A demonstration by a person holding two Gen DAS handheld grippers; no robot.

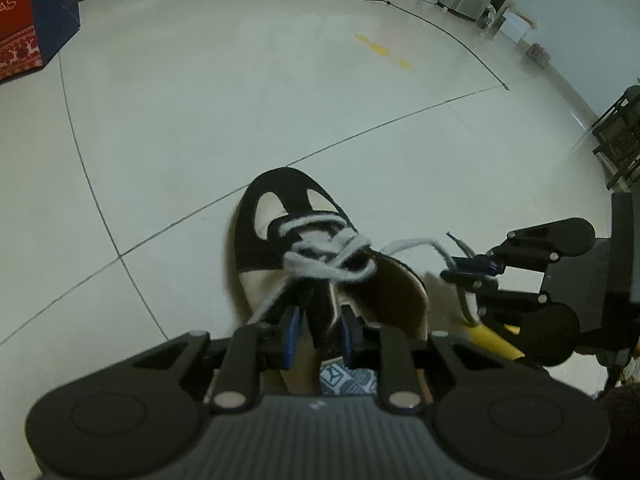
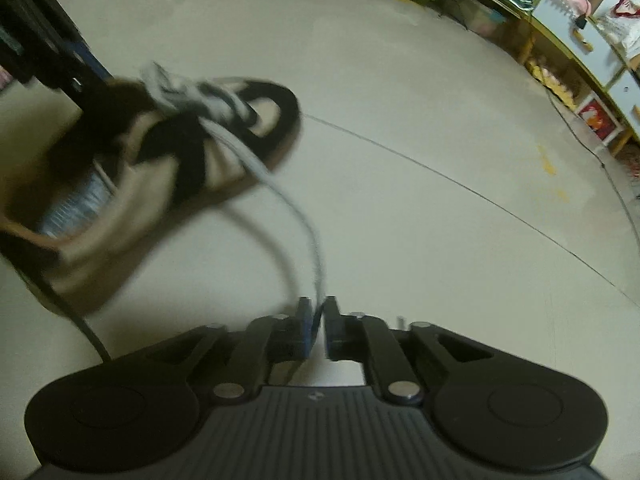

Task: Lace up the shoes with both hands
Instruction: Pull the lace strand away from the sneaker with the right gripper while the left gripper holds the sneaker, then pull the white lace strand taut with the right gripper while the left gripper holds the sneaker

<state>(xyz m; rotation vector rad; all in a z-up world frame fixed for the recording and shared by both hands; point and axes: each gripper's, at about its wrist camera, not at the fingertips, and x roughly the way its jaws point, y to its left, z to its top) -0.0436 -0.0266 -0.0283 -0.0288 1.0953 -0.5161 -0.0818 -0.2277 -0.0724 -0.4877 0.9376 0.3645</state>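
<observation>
On the pale tiled floor (image 1: 280,92) stands a black-and-cream shoe (image 1: 276,224), toe pointing away from the left gripper (image 1: 318,330); its grey lace (image 1: 320,256) crosses the upper eyelets in a loose tangle; the left gripper reaches down over the shoe's opening, its blue-padded fingers (image 1: 293,326) either side of the dark tongue (image 1: 318,304), clamped on it as far as the left view shows; one lace strand runs down from the tangle toward the left finger; the other strand arcs rightward to the right gripper (image 1: 466,270), which sits just beside the shoe's right flank; in the right view, blurred, the shoe (image 2: 224,136) lies to the upper left and the lace (image 2: 296,216) curves from it down into the right gripper (image 2: 318,320), whose jaws stand a little apart with the strand passing between them, the pads not pressing it; a black cable (image 1: 440,28) trails across the floor farther off; boxes and shelves (image 2: 560,40) line the room's edges.
</observation>
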